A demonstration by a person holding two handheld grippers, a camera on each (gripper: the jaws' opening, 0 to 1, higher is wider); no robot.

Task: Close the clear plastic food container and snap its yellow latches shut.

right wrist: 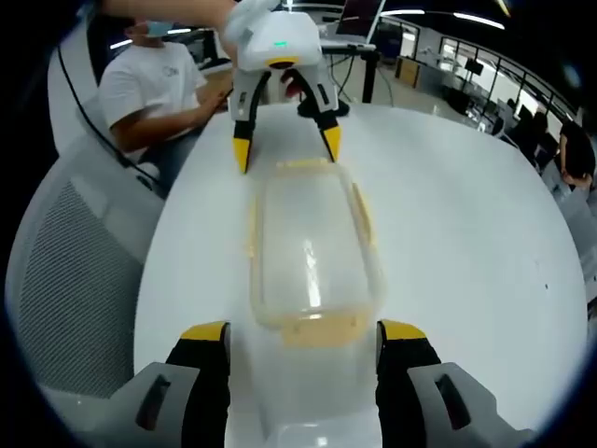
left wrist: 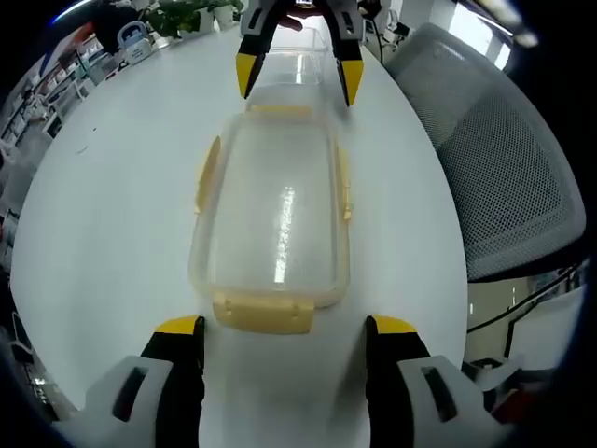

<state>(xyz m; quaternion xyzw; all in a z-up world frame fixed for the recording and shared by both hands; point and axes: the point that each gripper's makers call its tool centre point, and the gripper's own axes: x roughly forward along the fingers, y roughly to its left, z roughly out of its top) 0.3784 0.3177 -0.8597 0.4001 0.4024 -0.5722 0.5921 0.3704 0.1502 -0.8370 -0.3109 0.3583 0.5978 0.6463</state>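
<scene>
Your clear plastic food container (left wrist: pixel 276 224) lies on the white table (left wrist: pixel 112 215) between the two grippers, lid on, nothing visible inside; its yellow latches (left wrist: pixel 263 314) stick outward along the edges. Your left gripper (left wrist: pixel 284 334) has its jaws spread wide just short of the near end latch, touching nothing. Your right gripper (right wrist: pixel 300 338) is equally spread, empty, flanking the opposite end
</scene>
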